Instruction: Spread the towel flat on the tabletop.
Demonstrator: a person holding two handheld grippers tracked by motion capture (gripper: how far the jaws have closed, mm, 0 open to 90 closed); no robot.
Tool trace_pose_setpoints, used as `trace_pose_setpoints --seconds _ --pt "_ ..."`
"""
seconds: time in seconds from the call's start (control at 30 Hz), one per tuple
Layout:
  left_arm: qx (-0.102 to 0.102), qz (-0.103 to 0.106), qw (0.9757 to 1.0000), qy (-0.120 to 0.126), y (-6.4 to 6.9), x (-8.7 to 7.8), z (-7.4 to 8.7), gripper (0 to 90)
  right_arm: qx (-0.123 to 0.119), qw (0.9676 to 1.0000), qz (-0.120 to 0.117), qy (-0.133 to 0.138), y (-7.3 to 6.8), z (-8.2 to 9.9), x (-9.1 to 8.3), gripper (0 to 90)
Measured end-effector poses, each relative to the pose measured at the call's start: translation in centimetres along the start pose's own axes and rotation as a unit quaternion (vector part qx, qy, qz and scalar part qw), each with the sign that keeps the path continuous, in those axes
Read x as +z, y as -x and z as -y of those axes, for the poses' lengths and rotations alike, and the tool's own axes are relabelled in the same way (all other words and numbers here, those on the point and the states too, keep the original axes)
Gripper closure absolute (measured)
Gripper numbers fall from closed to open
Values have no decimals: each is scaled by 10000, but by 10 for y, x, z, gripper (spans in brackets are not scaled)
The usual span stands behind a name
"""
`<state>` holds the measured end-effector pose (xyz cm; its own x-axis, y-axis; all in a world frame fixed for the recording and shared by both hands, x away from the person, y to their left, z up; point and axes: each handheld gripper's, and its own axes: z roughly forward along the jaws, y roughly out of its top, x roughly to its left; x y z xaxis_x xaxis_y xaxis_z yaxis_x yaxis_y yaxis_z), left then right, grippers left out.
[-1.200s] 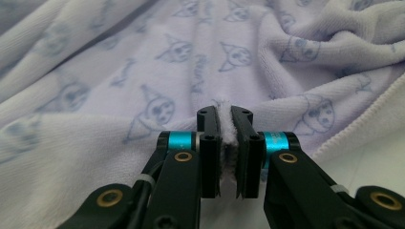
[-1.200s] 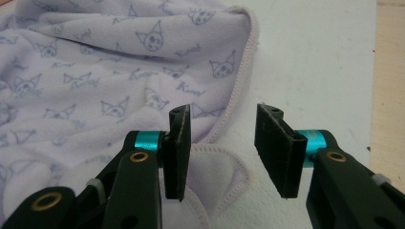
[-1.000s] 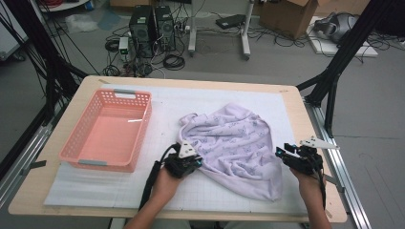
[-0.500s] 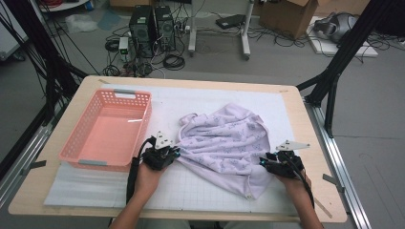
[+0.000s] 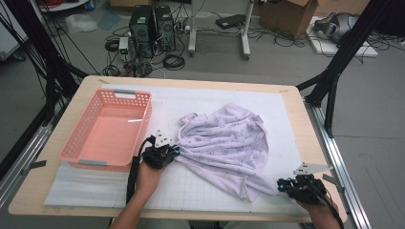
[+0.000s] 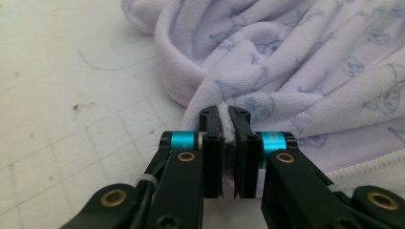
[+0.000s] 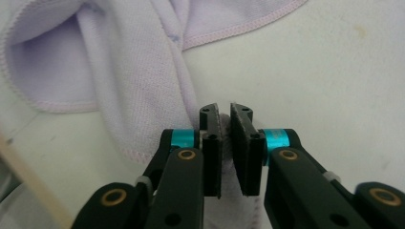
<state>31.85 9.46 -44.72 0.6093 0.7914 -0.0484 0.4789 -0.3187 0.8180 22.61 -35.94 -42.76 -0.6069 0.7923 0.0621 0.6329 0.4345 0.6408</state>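
Lilac cloth (image 5: 224, 145) (crumpled) pinched between left gripper (image 5: 175, 151) and right gripper (image 5: 282, 186)

My left gripper (image 5: 175, 151) pinches lilac cloth (image 5: 229, 143) edge just beside pink basket (image 5: 107, 131); my right gripper (image 5: 282, 183) grips far corner, well away from basket.

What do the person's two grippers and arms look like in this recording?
Both are black two-jaw tools. The left gripper and right gripper each carry a grey three-cornered plate on top and trail a black cable along the forearm. Up close, the fingers are flat black blocks beside turquoise metal collars, with brass-coloured pivot screws on the black links. No sleeves reach the forearms.
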Motion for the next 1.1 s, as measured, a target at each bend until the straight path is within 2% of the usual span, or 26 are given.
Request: trace_pose_setpoints --seconds 0.07,0.13,0.23,0.27,0.33,0.37,0.43,0.47,0.5,0.57,0.67,0.7,0.8,0.87,0.93,1.0,1.1 --pt "-169 206 9996 29 2 1 0 618 35 9995 70 294 0 -4 -4 636" --pt "-141 314 9994 11 6 3 -1 501 133 9980 159 597 3 -11 -3 582" --pt "-69 414 9990 -157 12 8 0 409 259 9969 189 720 8 -25 13 555" --pt "34 346 9992 -200 14 9 -1 397 289 9971 175 685 8 -30 21 531" --pt "119 246 9994 -226 18 11 -2 412 335 9973 170 628 8 -41 39 507" --pt "190 218 9993 -228 19 11 -2 452 370 9975 119 594 7 -46 47 500" --pt "267 252 9990 -237 19 12 -4 652 283 9984 55 477 2 -56 63 502" --pt "294 239 9990 -240 19 13 -5 717 157 9990 120 396 -2 -59 69 505" --pt "234 221 9992 -249 18 14 -7 744 24 9988 254 419 -5 -63 72 532" --pt "225 20 9994 -280 14 15 -12 762 -4 9989 263 401 -5 -69 77 597" --pt "96 -252 9996 -130 4 18 -24 769 -108 9991 215 361 -3 -74 79 797" --pt "74 -313 9994 -104 0 19 -28 772 -167 9992 132 328 -1 -77 81 853" --pt "-129 -438 9989 -61 -13 27 -36 771 -132 9993 -2 346 6 -83 84 872" --pt "-244 -446 9987 -73 -18 31 -37 765 -22 9988 138 461 15 -86 86 876" --pt "-354 -426 9984 -77 -18 35 -36 740 152 9972 378 626 25 -89 87 879" --pt "-308 -347 9989 -89 -15 37 -36 694 392 9943 567 812 37 -93 86 880" --pt "-213 -150 9996 -72 -10 38 -37 551 463 9898 1055 842 52 -100 88 880"
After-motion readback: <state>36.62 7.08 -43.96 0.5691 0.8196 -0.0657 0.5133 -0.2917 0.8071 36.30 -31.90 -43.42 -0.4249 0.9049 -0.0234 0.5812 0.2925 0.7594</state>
